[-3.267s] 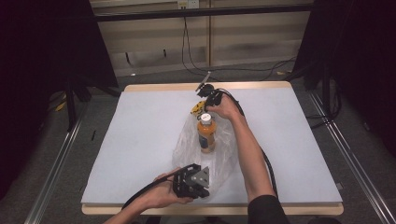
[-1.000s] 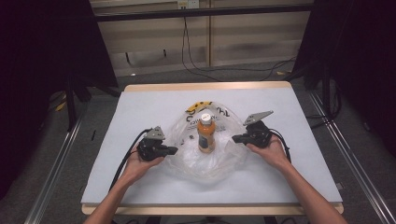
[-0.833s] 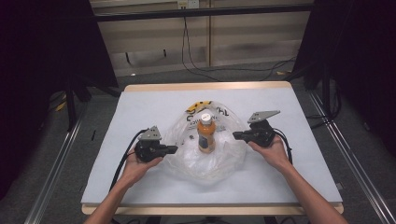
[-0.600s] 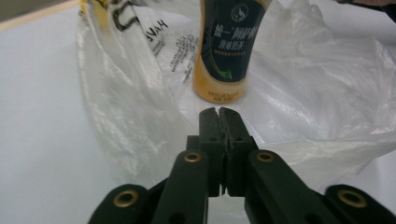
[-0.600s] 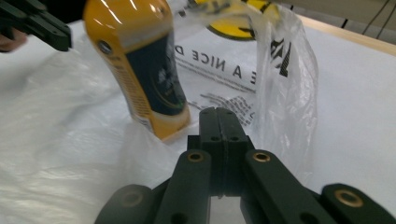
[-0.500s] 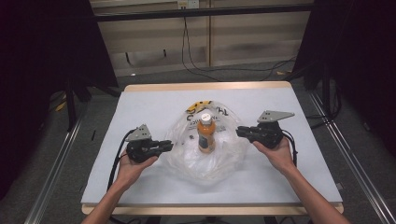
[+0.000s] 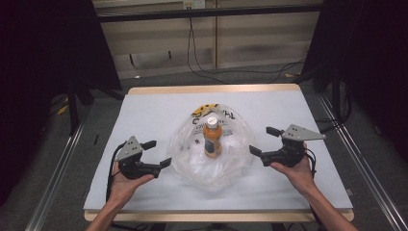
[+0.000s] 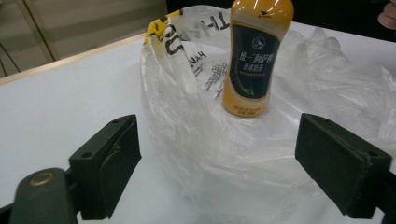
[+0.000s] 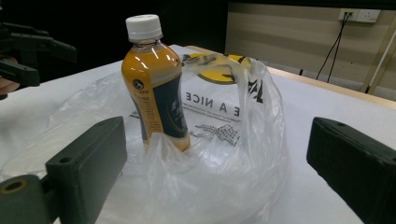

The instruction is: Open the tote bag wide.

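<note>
High view: both tools (image 7: 156,154) (image 7: 262,140) open, flanking the bagged bottle (image 7: 212,138).

Bag (image 7: 211,154): thin clear plastic film, glossy, heavily creased and crumpled, with black and yellow print on its upper part. Bottle (image 7: 212,139): smooth, glossy clear plastic showing opaque orange liquid; its dark label (image 8: 254,60) is a slick wrap with light print; the cap (image 9: 144,26) is white plastic with a finely ribbed side. Table (image 7: 144,110): top surface white, matt and smooth, bordered by a pale wood-look edge. Left gripper (image 7: 156,154) and right gripper (image 7: 262,140): black hard plastic, matt; the inner pads (image 8: 119,161) look dull and slightly textured; a brass-coloured metal fastener sits at one jaw's base. Three-cornered plate (image 7: 300,133): grey, flat, low sheen.
</note>
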